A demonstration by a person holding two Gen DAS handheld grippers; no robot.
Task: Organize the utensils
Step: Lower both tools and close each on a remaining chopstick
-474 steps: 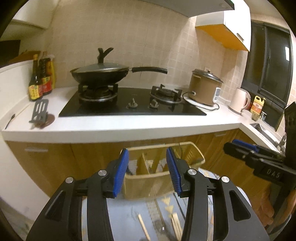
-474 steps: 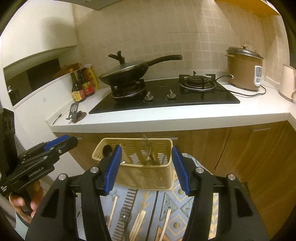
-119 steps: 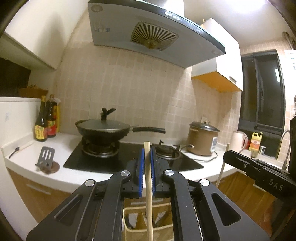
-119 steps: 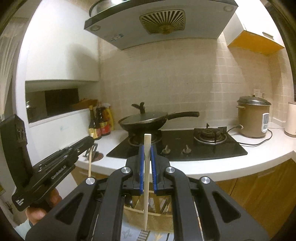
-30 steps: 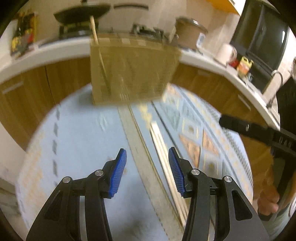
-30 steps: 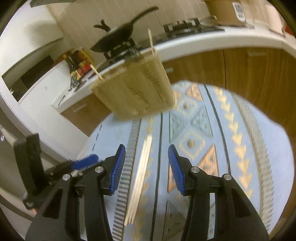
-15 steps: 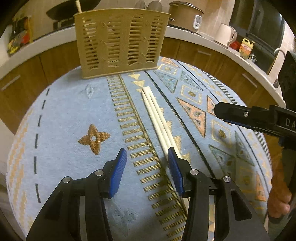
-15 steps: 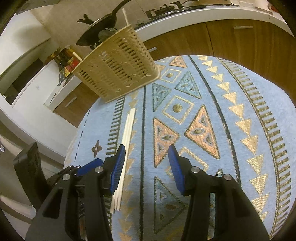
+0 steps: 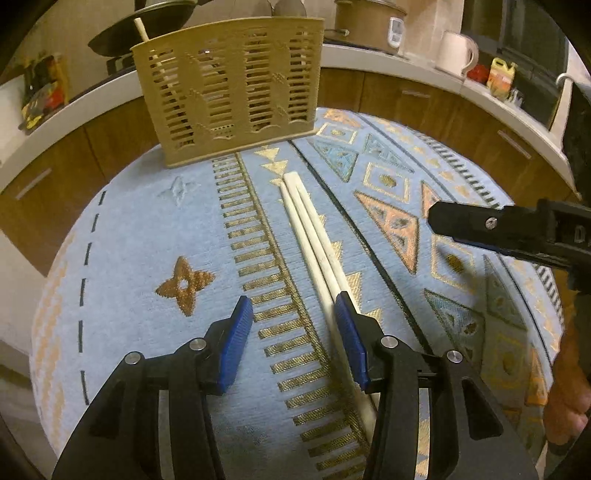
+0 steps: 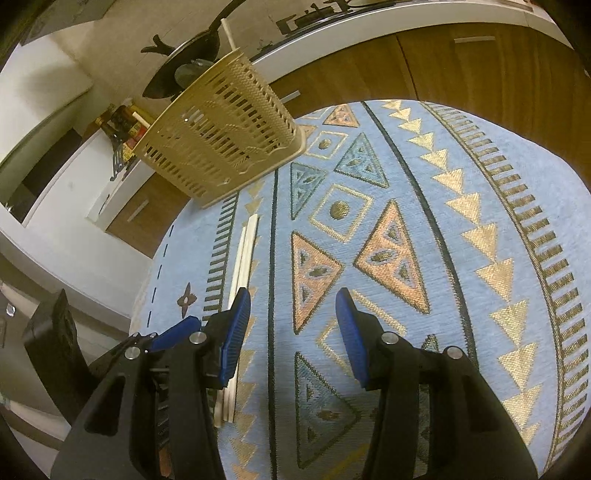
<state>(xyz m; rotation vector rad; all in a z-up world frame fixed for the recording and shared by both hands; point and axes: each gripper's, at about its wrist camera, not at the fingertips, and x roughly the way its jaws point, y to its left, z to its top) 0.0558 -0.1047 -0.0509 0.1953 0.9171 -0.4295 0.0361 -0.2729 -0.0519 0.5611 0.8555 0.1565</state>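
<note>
A pair of white chopsticks (image 9: pixel 310 229) lies side by side on the patterned blue cloth (image 9: pixel 147 236), pointing at a tan slotted utensil basket (image 9: pixel 229 88). One chopstick (image 9: pixel 142 33) stands in the basket's left end. My left gripper (image 9: pixel 293 314) is open and empty, low over the cloth, its right finger (image 9: pixel 351 343) right by the pair's near part. My right gripper (image 10: pixel 291 306) is open and empty over the cloth, to the right of the same chopsticks (image 10: pixel 242 258). The basket (image 10: pixel 221 136) shows tilted at upper left there, with a chopstick (image 10: pixel 229 33) sticking up.
The table stands before a kitchen counter (image 9: pixel 424 70) with wooden cabinet doors (image 10: pixel 443 62). A wok (image 9: pixel 147 22), a rice cooker (image 9: pixel 369 22) and a white kettle (image 9: pixel 456 53) stand on the counter. Sauce bottles (image 10: pixel 125 123) stand at its left end.
Over the last second both grippers have dropped closer to the cloth. The left one has moved forward along the white chopsticks; both stay open and empty.
</note>
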